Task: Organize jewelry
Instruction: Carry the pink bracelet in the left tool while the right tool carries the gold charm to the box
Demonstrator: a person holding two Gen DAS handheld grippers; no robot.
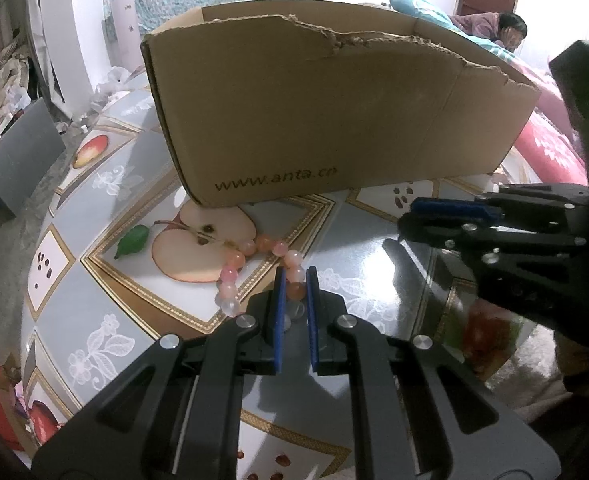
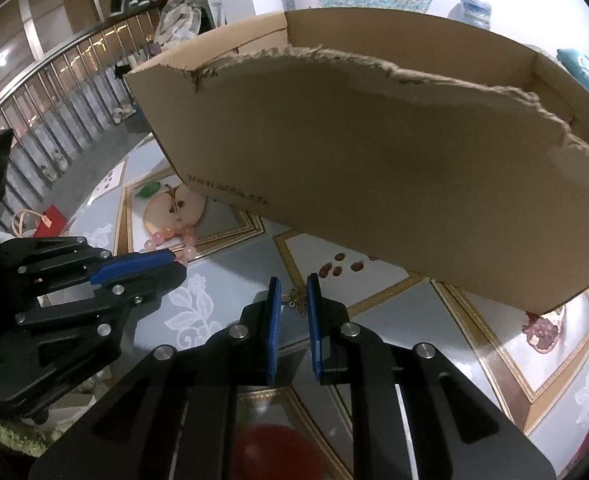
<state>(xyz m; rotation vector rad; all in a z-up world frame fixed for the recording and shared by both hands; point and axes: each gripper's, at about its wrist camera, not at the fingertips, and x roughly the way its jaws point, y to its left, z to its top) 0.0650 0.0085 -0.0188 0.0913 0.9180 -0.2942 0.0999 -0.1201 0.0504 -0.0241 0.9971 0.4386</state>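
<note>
A bracelet of pink and orange beads (image 1: 250,250) lies on the apple print of the table cover, just in front of the cardboard box (image 1: 334,112). My left gripper (image 1: 296,276) is shut on the beads at its near end, with its blue pads on either side. In the right wrist view, my right gripper (image 2: 293,282) has its pads against a small bronze flower charm (image 2: 295,301) on the table. The left gripper (image 2: 176,266) and the bracelet (image 2: 170,236) show at that view's left. The right gripper (image 1: 408,216) shows at the left wrist view's right.
The open box (image 2: 374,160) has a torn near wall and stands close behind both grippers. The round table (image 1: 94,320) has a glossy fruit-print cover. A person (image 1: 510,28) lies on a bed far right. A railing (image 2: 54,92) and a red bag (image 2: 52,216) are on the left.
</note>
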